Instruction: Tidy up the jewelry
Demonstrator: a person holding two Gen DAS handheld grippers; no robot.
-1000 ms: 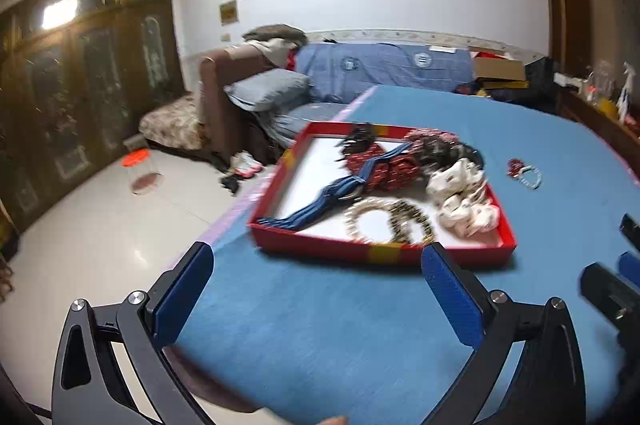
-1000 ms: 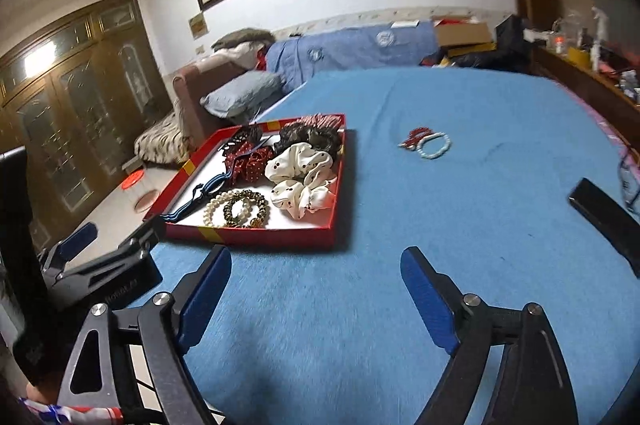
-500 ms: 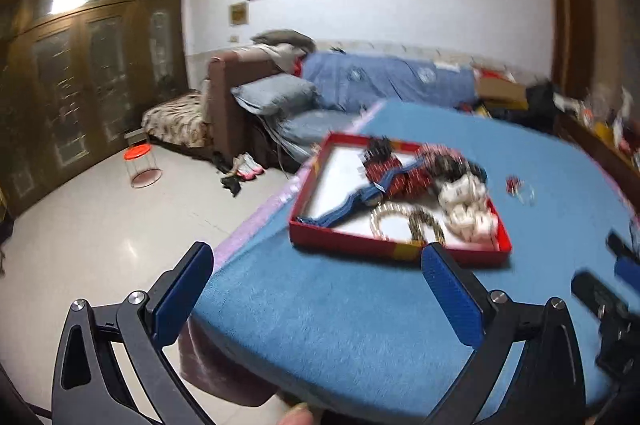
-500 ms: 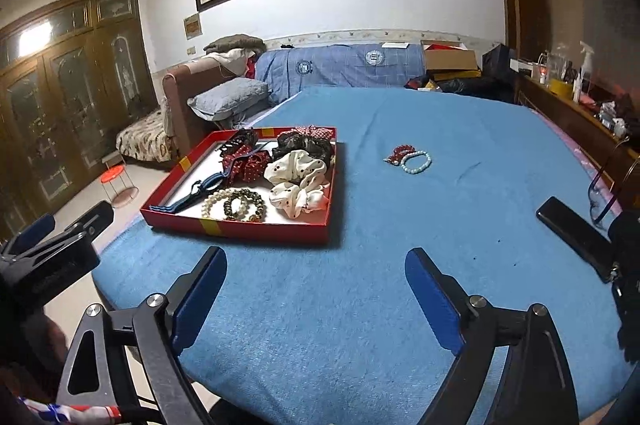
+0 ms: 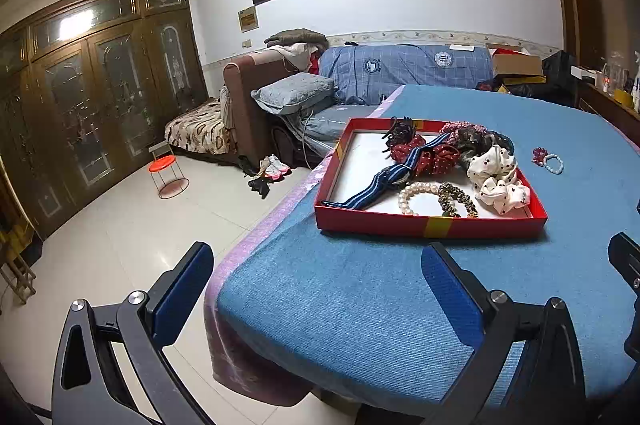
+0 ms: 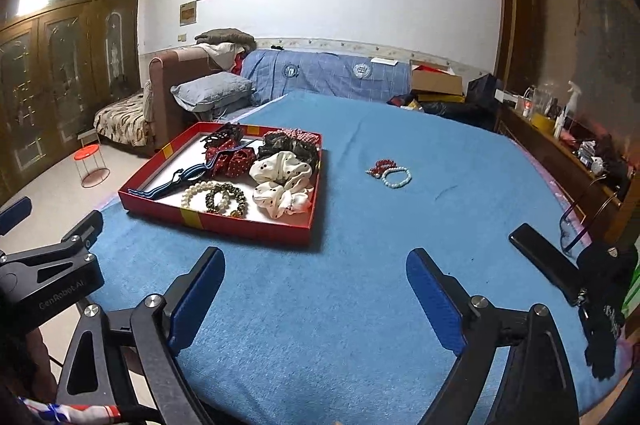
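On fuzzy blue cloth (image 6: 360, 305), shallow red cardboard tray (image 6: 248, 229), beaded bracelets (image 6: 390, 173) nearby

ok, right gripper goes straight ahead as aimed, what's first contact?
Probably bare blue tablecloth. The open right gripper points between the red tray and the loose bracelets; depth unclear, but neither seems in line.

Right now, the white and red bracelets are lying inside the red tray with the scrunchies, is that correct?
Not quite: the white bracelet and red bracelet lie on the blue cloth, outside the red tray; the scrunchies are inside. The right wrist view shows it.
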